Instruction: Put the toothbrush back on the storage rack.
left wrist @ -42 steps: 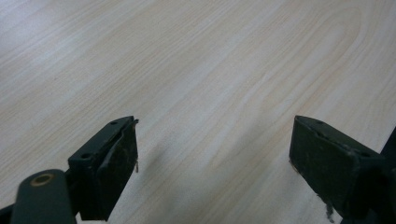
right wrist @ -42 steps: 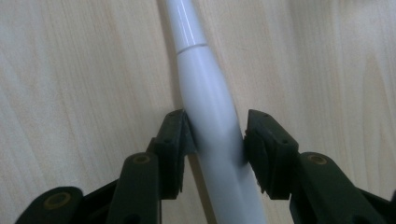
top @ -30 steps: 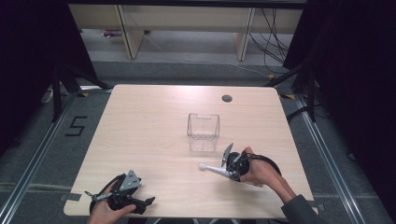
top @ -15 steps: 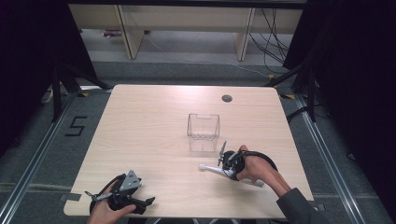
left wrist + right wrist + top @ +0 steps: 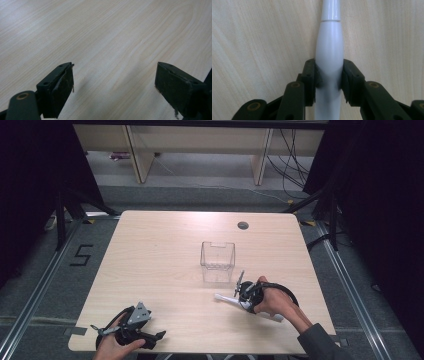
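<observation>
Near the counter's right front edge: right tongs pinching white handle.
Front-left corner: left tongs spread over bare counter.
Middle: clear box.

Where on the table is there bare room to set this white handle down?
Bare wood spans the table left of the clear box, back to the round hole. Crowded: between box and right gripper, shut on the white handle. Left gripper takes the near-left corner.
</observation>
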A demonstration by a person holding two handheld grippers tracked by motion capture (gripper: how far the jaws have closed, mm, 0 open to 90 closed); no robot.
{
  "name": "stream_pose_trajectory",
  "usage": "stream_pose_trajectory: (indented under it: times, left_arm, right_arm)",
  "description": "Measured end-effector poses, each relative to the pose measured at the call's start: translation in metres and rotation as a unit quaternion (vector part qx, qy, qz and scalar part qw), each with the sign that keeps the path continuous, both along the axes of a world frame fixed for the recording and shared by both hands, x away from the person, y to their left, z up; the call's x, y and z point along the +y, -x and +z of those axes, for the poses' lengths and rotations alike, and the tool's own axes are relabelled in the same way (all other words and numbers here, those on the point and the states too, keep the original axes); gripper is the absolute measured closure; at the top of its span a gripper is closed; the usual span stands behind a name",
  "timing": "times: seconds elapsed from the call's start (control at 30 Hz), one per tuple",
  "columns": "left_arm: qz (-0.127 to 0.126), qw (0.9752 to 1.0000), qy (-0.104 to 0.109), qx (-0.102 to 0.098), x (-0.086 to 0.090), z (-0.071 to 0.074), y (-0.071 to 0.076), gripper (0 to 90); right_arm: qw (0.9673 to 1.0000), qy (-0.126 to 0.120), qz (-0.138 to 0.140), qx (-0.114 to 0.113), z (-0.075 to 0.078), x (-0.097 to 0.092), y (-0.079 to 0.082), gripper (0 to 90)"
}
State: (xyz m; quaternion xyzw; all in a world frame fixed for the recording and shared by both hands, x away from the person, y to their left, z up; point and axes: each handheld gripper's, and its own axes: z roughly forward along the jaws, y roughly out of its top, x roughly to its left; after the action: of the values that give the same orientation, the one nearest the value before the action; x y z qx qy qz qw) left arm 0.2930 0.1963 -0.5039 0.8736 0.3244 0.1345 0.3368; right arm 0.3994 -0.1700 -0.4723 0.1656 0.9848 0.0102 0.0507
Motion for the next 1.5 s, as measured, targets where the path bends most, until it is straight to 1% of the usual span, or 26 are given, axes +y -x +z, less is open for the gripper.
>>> stream_pose_trajectory:
  times: [0.17,0.3,0.37,0.4,0.43,0.47,0.5,0.57,0.63,0.7,0.73,0.77,0.83,0.87,0.97,1.03,1.07,1.1,1.13,1.17,1.2,1.23,1.37,1.4,1.43,1.5]
  left_arm:
    - [0.004,1.0,0.003,0.0,0.0,0.0,0.0,14.8]
    - [0.001,1.0,0.0,0.0,0.0,0.0,0.0,14.8]
    - [0.002,1.0,0.001,0.0,0.0,0.0,0.0,14.8]
    - [0.003,1.0,0.002,0.0,0.0,0.0,0.0,14.8]
    - [0.003,1.0,0.002,0.001,0.0,0.0,0.0,14.8]
    - [0.003,1.0,0.002,0.001,0.0,0.0,0.0,14.8]
    - [0.003,1.0,0.002,0.001,0.0,0.0,0.0,14.8]
    - [0.002,1.0,0.001,0.0,0.0,0.0,0.0,14.8]
    - [0.003,1.0,0.002,0.0,0.0,0.0,0.0,14.8]
    - [0.002,1.0,-0.001,0.006,0.0,0.0,-0.001,14.8]
    - [0.001,1.0,-0.002,0.003,0.0,-0.001,-0.001,14.8]
    - [0.001,1.0,-0.001,0.001,0.0,-0.001,0.0,14.8]
    - [0.001,1.0,-0.001,0.006,0.0,0.0,0.0,14.8]
    - [0.002,1.0,0.0,0.005,0.0,0.0,-0.001,14.8]
    - [0.006,1.0,0.001,0.007,0.0,0.0,-0.001,14.8]
    - [0.005,1.0,0.003,0.002,0.0,0.0,0.0,14.8]
    - [0.003,1.0,0.002,0.002,0.0,0.0,0.0,14.8]
    - [0.006,0.9999,0.003,0.009,0.0,-0.001,0.0,14.8]
    - [0.006,1.0,0.001,0.008,0.0,-0.001,-0.001,14.8]
    - [0.006,1.0,0.001,0.007,0.0,0.0,0.0,14.8]
    - [0.005,1.0,0.001,0.002,0.0,0.0,0.0,14.8]
    - [0.006,1.0,0.002,0.001,0.0,0.0,0.0,14.8]
    - [0.008,0.9999,0.005,0.005,-0.001,-0.001,0.0,14.8]
    - [0.008,0.9999,0.004,0.004,-0.001,-0.001,0.0,14.8]
    - [0.008,0.9999,0.005,0.004,-0.001,-0.001,0.0,14.8]
    - [0.004,1.0,0.0,0.004,0.0,0.0,-0.001,14.8]
  right_arm:
    - [0.9996,-0.024,-0.005,-0.012,0.008,-0.004,0.003,66.7]
    - [0.9985,-0.039,-0.027,-0.028,0.018,-0.006,0.01,66.7]
    - [0.9971,-0.066,-0.026,-0.027,0.023,-0.007,0.013,66.7]
    - [0.996,-0.075,-0.041,-0.026,0.026,-0.008,0.015,66.7]
    - [0.9954,-0.088,-0.022,-0.03,0.028,-0.01,0.013,66.7]
    - [0.9954,-0.088,-0.022,-0.03,0.028,-0.01,0.013,66.7]
    - [0.9929,-0.103,-0.042,-0.042,0.034,-0.013,0.014,66.8]
    - [0.989,-0.128,-0.04,-0.064,0.038,-0.017,0.014,66.8]
    - [0.9859,-0.143,-0.046,-0.073,0.044,-0.021,0.015,66.7]
    - [0.9797,-0.171,-0.059,-0.086,0.053,-0.027,0.016,66.7]
    - [0.9776,-0.184,-0.051,-0.088,0.055,-0.03,0.015,66.7]
    - [0.9755,-0.189,-0.069,-0.089,0.057,-0.031,0.016,66.7]
    - [0.9722,-0.202,-0.069,-0.097,0.06,-0.035,0.015,66.7]
    - [0.9691,-0.215,-0.066,-0.102,0.06,-0.037,0.013,66.7]
    - [0.9593,-0.239,-0.09,-0.121,0.062,-0.041,0.013,66.7]
    - [0.9549,-0.25,-0.1,-0.125,0.063,-0.043,0.012,66.7]
    - [0.9498,-0.267,-0.101,-0.127,0.064,-0.045,0.011,66.7]
    - [0.9476,-0.274,-0.104,-0.128,0.064,-0.045,0.01,66.7]
    - [0.9433,-0.286,-0.098,-0.136,0.064,-0.047,0.009,66.7]
    - [0.9408,-0.289,-0.108,-0.14,0.065,-0.047,0.009,66.7]
    - [0.9401,-0.296,-0.107,-0.132,0.066,-0.049,0.008,66.7]
    - [0.9354,-0.306,-0.107,-0.142,0.066,-0.049,0.007,66.7]
    - [0.9261,-0.326,-0.123,-0.145,0.072,-0.052,0.007,66.7]
    - [0.9198,-0.337,-0.129,-0.154,0.072,-0.052,0.007,66.7]
    - [0.9209,-0.335,-0.125,-0.156,0.074,-0.053,0.006,66.7]
    - [0.9158,-0.345,-0.139,-0.151,0.075,-0.053,0.005,66.7]
